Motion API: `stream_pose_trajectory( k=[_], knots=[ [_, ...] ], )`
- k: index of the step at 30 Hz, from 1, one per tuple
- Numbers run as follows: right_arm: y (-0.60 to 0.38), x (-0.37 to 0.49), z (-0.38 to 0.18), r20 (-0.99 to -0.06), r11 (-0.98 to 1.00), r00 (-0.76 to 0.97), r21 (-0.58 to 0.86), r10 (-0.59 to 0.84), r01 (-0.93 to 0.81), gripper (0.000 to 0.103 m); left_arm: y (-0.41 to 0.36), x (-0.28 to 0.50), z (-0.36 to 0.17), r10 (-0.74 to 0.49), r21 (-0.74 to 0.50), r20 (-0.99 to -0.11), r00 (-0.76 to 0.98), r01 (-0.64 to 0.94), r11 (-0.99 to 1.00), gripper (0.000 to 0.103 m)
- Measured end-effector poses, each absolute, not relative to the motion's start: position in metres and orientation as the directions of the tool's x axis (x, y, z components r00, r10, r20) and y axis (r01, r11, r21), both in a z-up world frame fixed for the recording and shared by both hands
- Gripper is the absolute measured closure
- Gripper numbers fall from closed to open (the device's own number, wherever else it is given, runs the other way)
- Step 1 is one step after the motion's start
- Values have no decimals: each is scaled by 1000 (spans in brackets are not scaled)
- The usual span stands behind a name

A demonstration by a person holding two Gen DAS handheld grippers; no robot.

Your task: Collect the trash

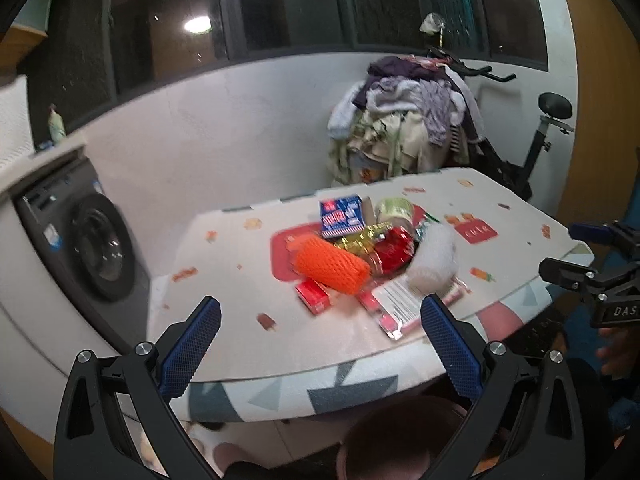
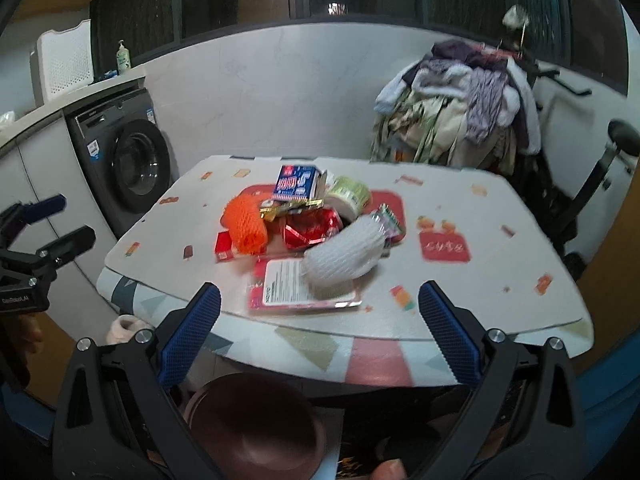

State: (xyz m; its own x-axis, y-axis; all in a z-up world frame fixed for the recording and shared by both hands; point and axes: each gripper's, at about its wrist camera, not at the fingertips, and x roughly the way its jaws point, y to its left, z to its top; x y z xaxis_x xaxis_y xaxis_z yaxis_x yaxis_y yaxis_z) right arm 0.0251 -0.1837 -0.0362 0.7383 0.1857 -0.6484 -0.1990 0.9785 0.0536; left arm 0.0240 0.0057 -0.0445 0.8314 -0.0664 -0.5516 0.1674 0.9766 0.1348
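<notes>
Orange foam net sleeve (image 1: 330, 266) beside white foam net sleeve (image 1: 434, 258) in a trash pile mid-worktop (image 1: 224, 320), blue snack box (image 1: 341, 216) behind, left hand-held gripper (image 1: 320, 320) released and empty, right hand-held gripper (image 2: 320, 316) likewise spread wide, both short of the near edge, brown bin (image 2: 256, 424) below.

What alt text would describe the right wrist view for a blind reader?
A pile of trash sits on a table: white foam net, orange foam net, blue carton. The open right gripper hovers before it.

Black claws (image 1: 320, 316); blue ribbed pads (image 2: 191, 332); silver screws
</notes>
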Motion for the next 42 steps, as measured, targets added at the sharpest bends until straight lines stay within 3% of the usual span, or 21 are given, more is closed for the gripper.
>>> stream_pose_trajectory(
  k=[6, 10, 15, 27, 36, 42],
  knots=[
    [-185, 37, -65, -704, 978, 685, 76, 189, -192, 5, 13, 41, -67, -38, 161, -562, 827, 154, 975, 5],
    [-182, 48, -79, -733, 989, 674, -16, 89, -149, 5, 21, 50, -79, -22, 177, -552, 833, 143, 974, 5],
    [-196, 63, -96, -773, 996, 629, 32, 78, -84, 5, 27, 61, -91, -52, 159, -561, 826, 169, 973, 5],
    [-212, 84, -130, -806, 999, 591, 15, 32, -34, 6, 44, 100, -136, -44, 61, -691, 721, 120, 991, 5],
    [-212, 110, -142, -793, 999, 608, -4, 30, -54, 6, 56, 115, -147, -84, 1, -685, 724, 117, 993, 5],
    [-204, 143, -148, -787, 986, 595, 151, 161, -68, 6, 64, 129, -157, -118, -57, -698, 706, 110, 992, 5]
  ],
)
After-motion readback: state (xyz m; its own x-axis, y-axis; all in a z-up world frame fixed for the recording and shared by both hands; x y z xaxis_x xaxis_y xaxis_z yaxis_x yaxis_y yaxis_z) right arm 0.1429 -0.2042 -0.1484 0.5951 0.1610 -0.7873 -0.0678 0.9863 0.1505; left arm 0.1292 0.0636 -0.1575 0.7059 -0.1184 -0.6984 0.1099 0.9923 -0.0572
